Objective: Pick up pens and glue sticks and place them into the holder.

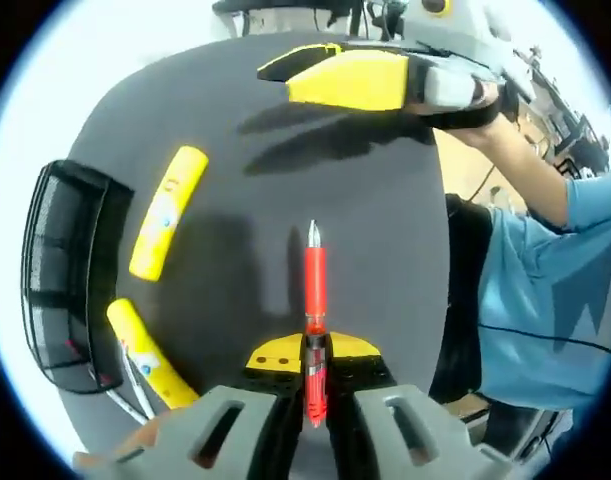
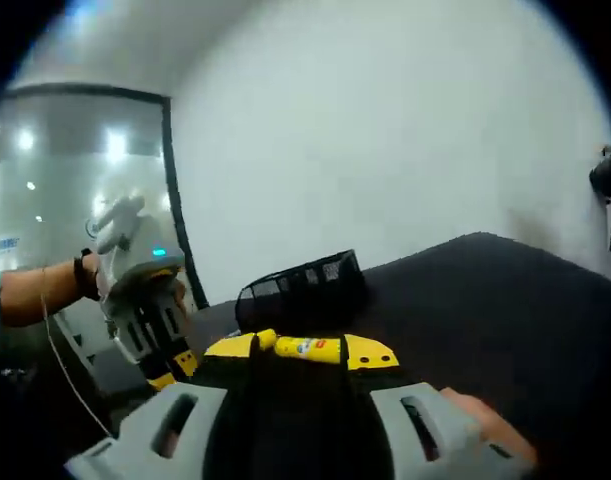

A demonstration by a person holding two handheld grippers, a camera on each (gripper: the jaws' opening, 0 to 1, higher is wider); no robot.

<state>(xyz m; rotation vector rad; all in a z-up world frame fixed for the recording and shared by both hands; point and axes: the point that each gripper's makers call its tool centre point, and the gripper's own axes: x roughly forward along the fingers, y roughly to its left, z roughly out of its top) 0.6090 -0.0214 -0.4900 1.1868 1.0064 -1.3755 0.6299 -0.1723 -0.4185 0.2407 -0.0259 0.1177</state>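
Left gripper view: the left tool [image 1: 314,385] rises from the bottom centre, its jaws clamped on a red pen [image 1: 314,300] whose silver tip points toward the frame's centre above the dark round bench [image 1: 385,220]. At upper right the right tool [image 1: 330,75] hangs over the bench, gripped by a hand [image 1: 465,100] on a bare forearm leading to a blue sleeve [image 1: 545,300]. A black mesh holder [image 1: 60,280] lies at the left edge. Two yellow glue sticks [image 1: 167,212] lie beside it, one at left of centre, the other [image 1: 150,355] at lower left next to a thin silver pen [image 1: 135,385]. Label print on the sticks is too small to read.

Right gripper view: the right tool [image 2: 303,352] rises from the bottom, clamped crosswise on a yellow glue stick [image 2: 307,347]; its label is illegible. The holder [image 2: 300,285] sits just behind it. At left, the left tool [image 2: 150,335] is held by a wrist wearing a dark band [image 2: 82,272].
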